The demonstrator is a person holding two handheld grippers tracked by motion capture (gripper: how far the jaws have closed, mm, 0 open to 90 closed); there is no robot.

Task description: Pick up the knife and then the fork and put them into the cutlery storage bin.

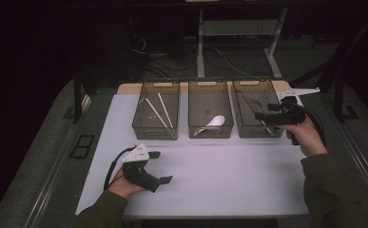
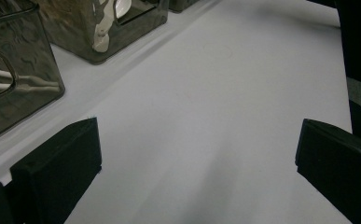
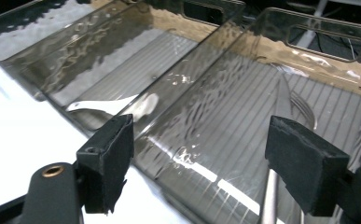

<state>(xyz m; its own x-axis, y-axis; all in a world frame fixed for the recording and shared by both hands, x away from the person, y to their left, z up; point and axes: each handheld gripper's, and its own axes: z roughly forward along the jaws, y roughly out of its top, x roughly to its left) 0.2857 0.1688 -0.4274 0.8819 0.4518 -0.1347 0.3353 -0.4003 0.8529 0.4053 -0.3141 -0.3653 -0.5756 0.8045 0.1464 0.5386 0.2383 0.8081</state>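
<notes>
Three smoky clear bins stand in a row on the white table (image 1: 219, 171). The left bin (image 1: 155, 134) holds white sticks (image 1: 161, 112), the middle bin (image 1: 210, 134) a white spoon (image 1: 215, 121), and the right bin (image 1: 260, 133) metal cutlery (image 1: 253, 105). My right gripper (image 1: 263, 112) hovers over the right bin, open with nothing between its jaws. In the right gripper view, the right gripper (image 3: 199, 158) looks down on a fork (image 3: 304, 107) and a metal handle (image 3: 271, 196). My left gripper (image 1: 160, 167) rests at the table's front left, open and holding nothing.
In the left gripper view, the left gripper (image 2: 197, 172) faces bare white tabletop, with the stick bin (image 2: 10, 79) and spoon bin (image 2: 75, 32) to its left. Behind the table are dark floor, cables and a desk frame (image 1: 200, 42). Grey ledges run along both sides of the table.
</notes>
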